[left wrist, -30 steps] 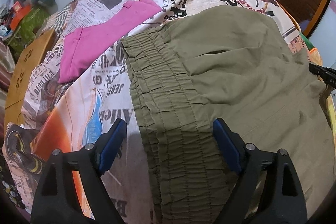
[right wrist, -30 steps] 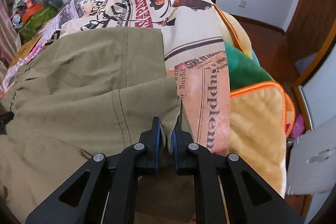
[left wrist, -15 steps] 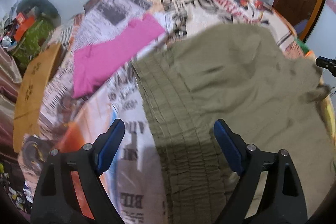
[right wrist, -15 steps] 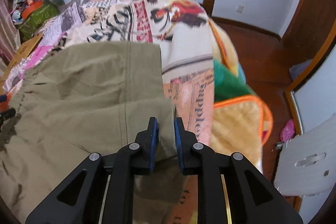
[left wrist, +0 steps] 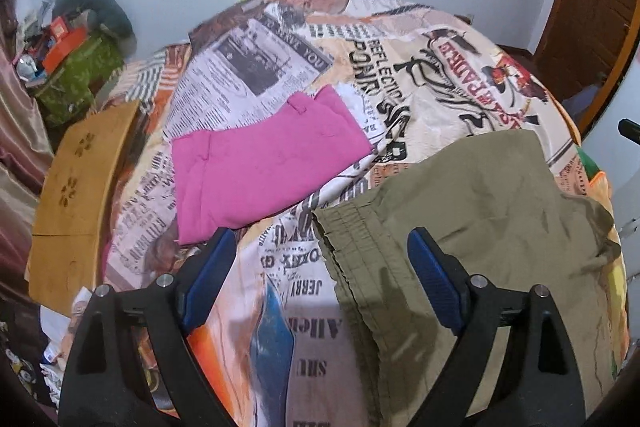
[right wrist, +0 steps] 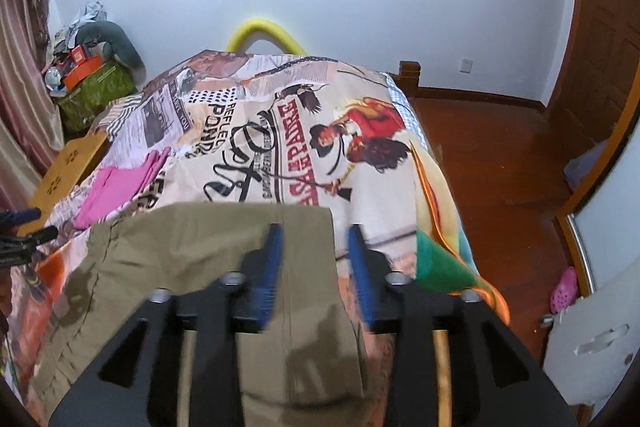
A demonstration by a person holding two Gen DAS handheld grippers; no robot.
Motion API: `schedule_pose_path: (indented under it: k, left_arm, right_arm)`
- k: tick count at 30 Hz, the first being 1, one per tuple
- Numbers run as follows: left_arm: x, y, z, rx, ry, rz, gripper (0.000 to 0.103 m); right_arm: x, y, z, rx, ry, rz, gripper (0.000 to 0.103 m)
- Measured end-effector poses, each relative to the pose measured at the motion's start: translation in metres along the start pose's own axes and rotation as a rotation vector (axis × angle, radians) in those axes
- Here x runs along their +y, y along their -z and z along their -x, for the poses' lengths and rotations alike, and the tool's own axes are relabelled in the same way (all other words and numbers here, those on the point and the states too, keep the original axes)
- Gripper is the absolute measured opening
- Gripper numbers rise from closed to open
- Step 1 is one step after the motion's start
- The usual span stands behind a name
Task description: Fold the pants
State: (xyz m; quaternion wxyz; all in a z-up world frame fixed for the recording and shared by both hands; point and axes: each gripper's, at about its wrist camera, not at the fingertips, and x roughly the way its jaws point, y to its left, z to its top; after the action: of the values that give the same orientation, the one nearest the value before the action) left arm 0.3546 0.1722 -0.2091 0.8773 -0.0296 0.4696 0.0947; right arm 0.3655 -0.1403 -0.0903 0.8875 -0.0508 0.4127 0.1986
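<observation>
The olive pants [left wrist: 480, 207] lie folded on the newspaper-print bed sheet [left wrist: 440, 67], elastic waistband toward the left. My left gripper [left wrist: 320, 239] hovers above the waistband edge, wide open and empty. In the right wrist view the olive pants [right wrist: 208, 251] lie flat below my right gripper [right wrist: 315, 233]. Its jaws are opening, and the cloth's right edge shows beneath the gap with neither pad touching it. Folded pink pants [left wrist: 264, 167] rest on the sheet beyond the olive pair. The left gripper's tips [right wrist: 24, 231] show at the left edge of the right wrist view.
A tan cardboard piece [left wrist: 80, 187] leans at the bed's left side, with a green bag of clutter [left wrist: 80, 75] behind it. A yellow foam arc [right wrist: 264, 31] stands at the far end. Wooden floor [right wrist: 500, 155] and a pink slipper [right wrist: 564, 289] lie to the right.
Both grippers have risen away from the bed. The right gripper was shut on the olive pants' corner; it has let go and its jaws have spread. The pants now lie flat.
</observation>
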Motion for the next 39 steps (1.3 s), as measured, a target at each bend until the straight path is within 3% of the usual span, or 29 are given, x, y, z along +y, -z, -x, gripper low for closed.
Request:
schedule_pose_path:
  k: [1, 10, 19, 23, 25, 27, 28, 30, 39]
  left_arm:
    - [0.001, -0.001, -0.007, 0.013, 0.005, 0.005, 0.088]
    - [0.006, -0.003, -0.064, 0.111, 0.054, 0.039, 0.088]
    - [0.002, -0.005, -0.090, 0.140, 0.085, 0.016, 0.088]
    - [0.001, -0.007, -0.095, 0.127, 0.090, 0.000, 0.088]
    - [0.000, -0.008, -0.096, 0.119, 0.104, -0.001, 0.082]
    - [-0.003, -0.008, -0.099, 0.130, 0.129, 0.003, 0.073]
    - [-0.005, -0.008, -0.101, 0.135, 0.138, 0.004, 0.066]
    - [-0.009, -0.008, -0.103, 0.138, 0.123, -0.004, 0.065]
    - [-0.021, -0.005, -0.086, 0.055, 0.038, -0.062, 0.054]
  right_arm:
    - [0.001, -0.002, -0.009, 0.000, 0.003, 0.003, 0.045]
    - [0.000, -0.002, -0.094, 0.150, 0.020, 0.048, 0.045]
    - [-0.010, 0.000, -0.171, 0.271, 0.002, 0.028, 0.045]
    - [-0.009, 0.004, -0.177, 0.235, -0.017, 0.026, 0.045]
    - [-0.007, 0.007, -0.176, 0.213, -0.013, 0.037, 0.046]
    - [-0.004, 0.010, -0.173, 0.195, -0.004, 0.050, 0.042]
    - [-0.002, 0.012, -0.172, 0.190, -0.015, 0.058, 0.030]
    - [0.002, 0.014, -0.171, 0.195, 0.036, 0.085, 0.018]
    - [0.003, 0.009, -0.153, 0.135, 0.073, 0.078, 0.004]
